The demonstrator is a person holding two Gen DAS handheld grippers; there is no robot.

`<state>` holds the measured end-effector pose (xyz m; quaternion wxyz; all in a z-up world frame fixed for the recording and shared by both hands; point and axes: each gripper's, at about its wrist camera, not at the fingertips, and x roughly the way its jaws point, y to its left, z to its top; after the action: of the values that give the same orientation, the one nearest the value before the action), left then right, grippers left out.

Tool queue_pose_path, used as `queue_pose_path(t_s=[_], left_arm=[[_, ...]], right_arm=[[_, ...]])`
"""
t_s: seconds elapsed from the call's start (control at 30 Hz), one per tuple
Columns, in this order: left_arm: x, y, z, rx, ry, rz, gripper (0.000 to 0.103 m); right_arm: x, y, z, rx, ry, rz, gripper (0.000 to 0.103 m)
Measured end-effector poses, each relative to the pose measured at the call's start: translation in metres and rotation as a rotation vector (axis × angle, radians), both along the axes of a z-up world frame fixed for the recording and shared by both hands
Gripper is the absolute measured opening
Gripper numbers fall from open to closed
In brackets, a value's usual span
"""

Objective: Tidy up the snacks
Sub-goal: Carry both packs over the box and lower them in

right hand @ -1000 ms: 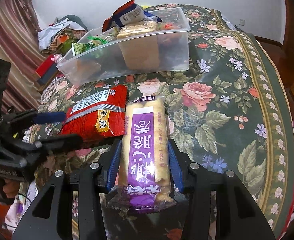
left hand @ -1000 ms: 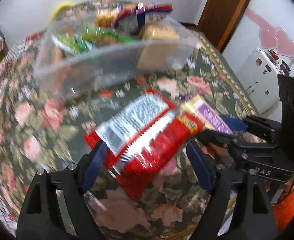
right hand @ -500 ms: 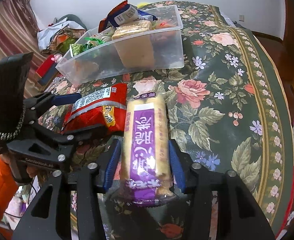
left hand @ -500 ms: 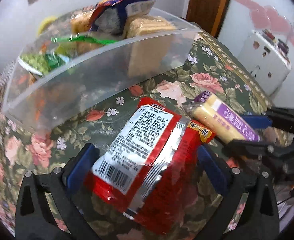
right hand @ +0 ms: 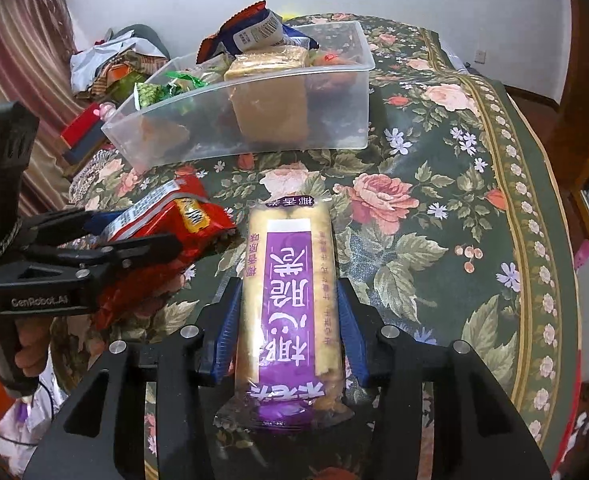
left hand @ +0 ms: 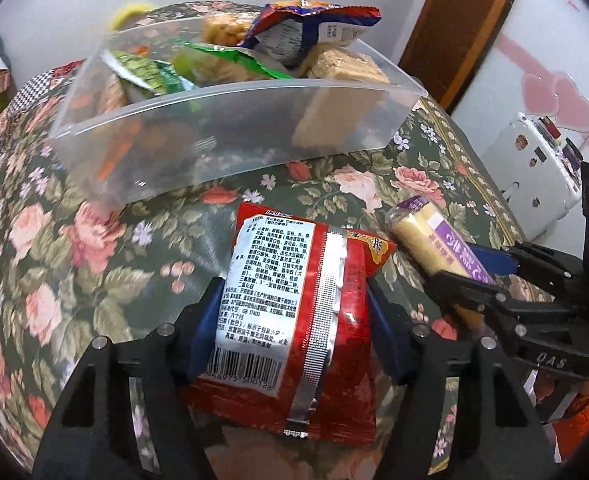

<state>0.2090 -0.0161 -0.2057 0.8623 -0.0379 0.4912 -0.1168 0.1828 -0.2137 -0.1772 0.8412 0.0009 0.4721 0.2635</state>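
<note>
Lower centre of the left wrist view: our left gripper (left hand: 294, 312) pinches the red snack packet (left hand: 294, 312), label side up. Lower centre of the right wrist view: our right gripper (right hand: 288, 332) clamps the purple wafer pack (right hand: 290, 296) lengthwise. Both packs sit over the floral tablecloth (right hand: 434, 248). Upper centre, farther off: we note the clear plastic bin (right hand: 294, 120) holding assorted snacks.
</note>
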Motion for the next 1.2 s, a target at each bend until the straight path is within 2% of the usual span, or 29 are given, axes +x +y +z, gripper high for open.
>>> queue_pose_path(t_s=[0.17,0.4,0.5,0.7,0.97,1.13,1.2], left_arm=[[-0.013,0.005,0.020,0.003,-0.049,0.030,0.066],[-0.019,0.029,0.069,-0.017,-0.166,0.110,0.066],[-0.011,0.037,0.084,-0.024,-0.206,0.142,0.066],[0.010,0.054,0.106,-0.039,-0.259,0.190,0.066],[0.046,0.065,0.111,-0.029,-0.287,0.238,0.066],[0.070,0.070,0.108,-0.031,-0.273,0.260,0.066],[0.081,0.071,0.104,-0.009,-0.266,0.269,0.066]], right_arm=[[-0.002,-0.004,0.014,0.015,-0.036,-0.014,0.042],[0.003,-0.006,0.052,0.046,-0.130,-0.027,0.042],[0.012,-0.002,0.071,0.063,-0.179,-0.036,0.042],[0.037,0.008,0.089,0.082,-0.234,-0.047,0.042],[0.072,0.016,0.101,0.085,-0.275,-0.084,0.042],[0.096,0.022,0.098,0.065,-0.277,-0.098,0.042],[0.104,0.026,0.094,0.057,-0.269,-0.101,0.042]])
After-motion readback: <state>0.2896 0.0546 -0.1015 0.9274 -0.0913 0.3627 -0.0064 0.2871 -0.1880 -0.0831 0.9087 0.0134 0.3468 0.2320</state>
